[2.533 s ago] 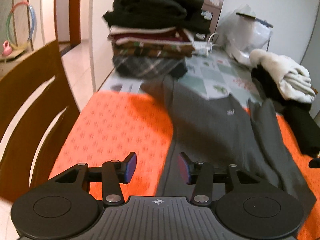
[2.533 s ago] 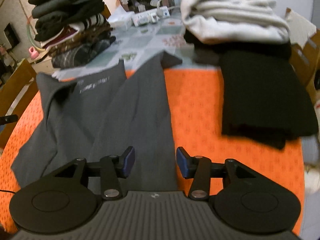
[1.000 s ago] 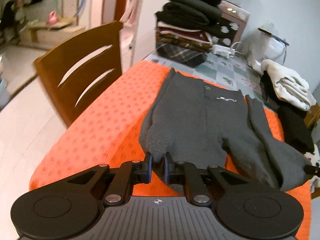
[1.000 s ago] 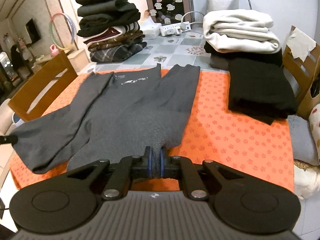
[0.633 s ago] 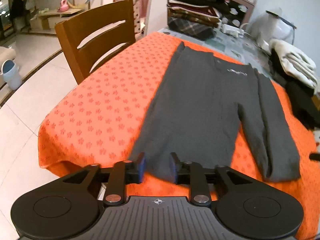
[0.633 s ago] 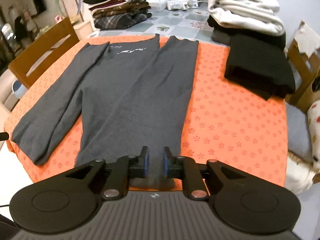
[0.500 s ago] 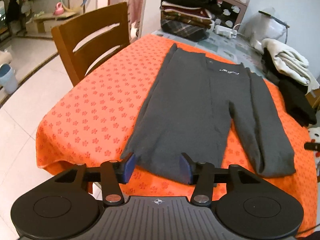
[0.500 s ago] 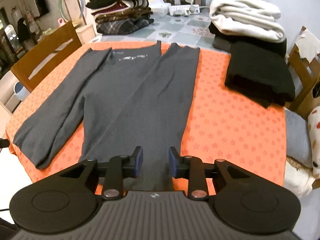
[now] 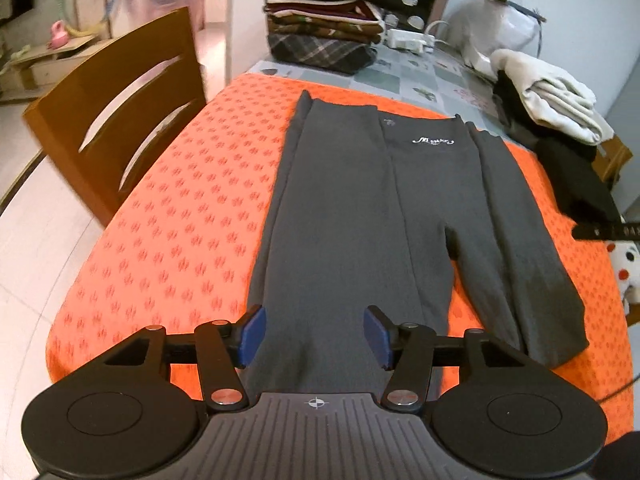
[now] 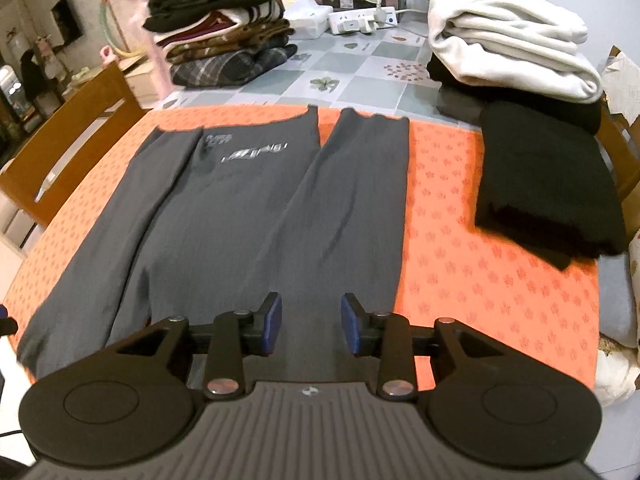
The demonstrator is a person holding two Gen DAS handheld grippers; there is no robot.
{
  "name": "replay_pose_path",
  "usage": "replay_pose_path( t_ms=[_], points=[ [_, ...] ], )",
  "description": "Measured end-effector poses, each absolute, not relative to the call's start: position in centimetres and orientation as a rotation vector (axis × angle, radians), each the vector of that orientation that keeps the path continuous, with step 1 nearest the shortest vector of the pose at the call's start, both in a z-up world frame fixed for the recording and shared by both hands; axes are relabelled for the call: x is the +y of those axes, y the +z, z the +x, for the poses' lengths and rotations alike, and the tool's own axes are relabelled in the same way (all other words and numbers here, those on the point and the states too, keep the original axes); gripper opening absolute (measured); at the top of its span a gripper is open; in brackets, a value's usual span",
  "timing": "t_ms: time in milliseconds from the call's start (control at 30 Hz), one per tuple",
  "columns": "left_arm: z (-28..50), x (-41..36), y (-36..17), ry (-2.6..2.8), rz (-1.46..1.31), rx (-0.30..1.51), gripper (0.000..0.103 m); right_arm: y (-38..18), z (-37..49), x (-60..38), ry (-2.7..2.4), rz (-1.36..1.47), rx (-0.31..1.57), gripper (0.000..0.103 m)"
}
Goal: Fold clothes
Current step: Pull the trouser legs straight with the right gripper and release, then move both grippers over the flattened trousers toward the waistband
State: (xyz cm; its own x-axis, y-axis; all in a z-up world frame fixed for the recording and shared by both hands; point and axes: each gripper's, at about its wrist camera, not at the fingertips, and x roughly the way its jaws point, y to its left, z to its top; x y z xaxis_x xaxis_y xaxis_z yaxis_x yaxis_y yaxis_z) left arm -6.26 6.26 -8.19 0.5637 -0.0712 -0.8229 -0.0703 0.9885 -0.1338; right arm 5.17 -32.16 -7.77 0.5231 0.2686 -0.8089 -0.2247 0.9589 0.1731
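A dark grey long-sleeved garment [image 9: 360, 216] with a small white logo lies flat on the orange patterned tablecloth [image 9: 180, 200], its hem toward me and both sleeves laid alongside the body. It also shows in the right wrist view [image 10: 248, 216]. My left gripper [image 9: 314, 338] is open and empty just above the hem's left part. My right gripper [image 10: 311, 326] is open and empty above the hem's right part.
A stack of folded clothes [image 9: 320, 28] stands at the far left of the table. A folded cream garment [image 10: 508, 48] and a folded black one [image 10: 544, 184] lie at the right. A wooden chair [image 9: 120, 104] stands left. A power strip [image 10: 360, 20] lies at the back.
Both grippers were shut on the garment's hem a second ago, pulled it toward me, then opened and let it go. The garment now lies flat and stretched out.
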Motion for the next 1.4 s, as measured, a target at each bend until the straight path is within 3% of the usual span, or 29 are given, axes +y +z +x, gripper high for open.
replay_pose_path(
  t_ms=[300, 900, 1033, 1133, 1400],
  points=[
    [-1.2, 8.2, -8.0, -0.05, -0.134, 0.977, 0.059, -8.2, 14.3, -30.0, 0.25, 0.068, 0.98, 0.041],
    [0.9, 8.3, -9.6, 0.01, -0.163, 1.028, 0.064, -13.5, 30.6, -26.3, 0.133, -0.038, 1.048, 0.04],
    [0.5, 8.3, -9.7, 0.031, -0.165, 1.035, 0.064, -15.2, 31.1, -26.3, 0.133, -0.059, 1.089, 0.011],
    [0.1, 8.4, -9.6, 0.042, -0.167, 1.036, 0.064, -15.2, 30.4, -26.6, 0.133, -0.051, 1.066, 0.003],
    [0.5, 7.7, -8.8, 0.005, -0.14, 1.007, 0.064, -11.2, 24.9, -29.8, 0.133, 0.035, 0.973, 0.003]
  ],
)
